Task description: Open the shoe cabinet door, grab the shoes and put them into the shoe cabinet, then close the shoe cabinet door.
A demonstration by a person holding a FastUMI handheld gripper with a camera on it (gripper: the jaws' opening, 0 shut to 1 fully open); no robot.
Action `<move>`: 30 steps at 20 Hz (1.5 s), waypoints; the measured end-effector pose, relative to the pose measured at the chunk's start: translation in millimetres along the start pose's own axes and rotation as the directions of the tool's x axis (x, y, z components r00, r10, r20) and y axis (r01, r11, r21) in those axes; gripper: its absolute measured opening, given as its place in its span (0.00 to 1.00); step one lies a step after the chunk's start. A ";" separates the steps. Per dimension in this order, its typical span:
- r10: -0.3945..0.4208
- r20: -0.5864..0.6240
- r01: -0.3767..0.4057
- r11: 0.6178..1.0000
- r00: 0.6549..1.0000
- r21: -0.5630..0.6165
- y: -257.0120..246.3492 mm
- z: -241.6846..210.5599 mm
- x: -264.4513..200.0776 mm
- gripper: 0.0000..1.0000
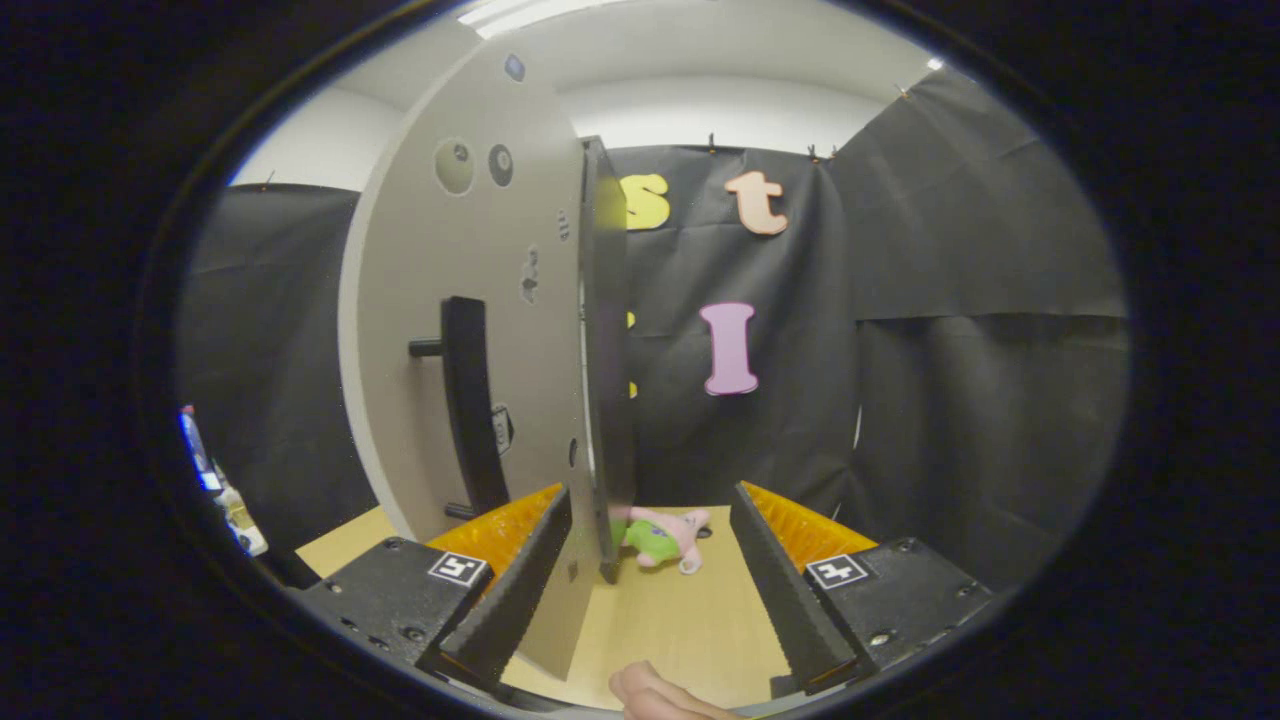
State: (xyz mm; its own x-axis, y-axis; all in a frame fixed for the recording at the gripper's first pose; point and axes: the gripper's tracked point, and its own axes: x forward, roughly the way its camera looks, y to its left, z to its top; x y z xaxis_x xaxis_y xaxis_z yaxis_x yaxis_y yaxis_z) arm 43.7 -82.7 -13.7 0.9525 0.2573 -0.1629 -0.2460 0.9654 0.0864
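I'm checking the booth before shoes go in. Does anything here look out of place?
Yes: a pink and green plush toy lies on its side on the wooden surface, just beyond the open gripper and beside the edge of the cabinet door. It is no shoe.

Door (470, 340) left of tongs (650, 560), toy (660, 540) beyond

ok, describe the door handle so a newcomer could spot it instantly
Start at the big pale door standing open edge-on, left of the black cloth wall. On its face sits the handle: a dark vertical bar on two short pegs. The round marks nearby are flat; it alone sticks out. The open hand-held gripper straddles the door's edge.
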 end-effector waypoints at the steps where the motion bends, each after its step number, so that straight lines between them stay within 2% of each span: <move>1: -0.013 0.021 0.013 1.000 1.000 -0.015 6.3 3.8 -0.7 0.97; 4: -0.054 0.048 0.057 0.995 0.997 -0.080 7.2 4.1 0.3 0.94; 9: -0.041 0.028 0.042 0.998 0.999 -0.050 36.1 -1.5 -1.1 0.94; 15: -0.167 0.072 0.170 0.985 0.983 -0.039 45.0 -2.7 -5.2 0.94; 22: -0.239 0.097 0.242 0.970 0.966 -0.027 52.2 2.1 -1.1 0.94; 25: -0.243 0.109 0.249 0.968 0.964 -0.041 61.8 -0.2 -4.2 0.94; 30: -0.187 0.110 0.195 0.979 0.976 -0.062 91.7 0.8 10.0 0.94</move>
State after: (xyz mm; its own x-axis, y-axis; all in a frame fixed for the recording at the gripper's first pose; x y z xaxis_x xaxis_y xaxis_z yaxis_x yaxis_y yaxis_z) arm 30.8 8.4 -6.7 0.9956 0.0657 -0.0669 -0.0664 0.9978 -0.0086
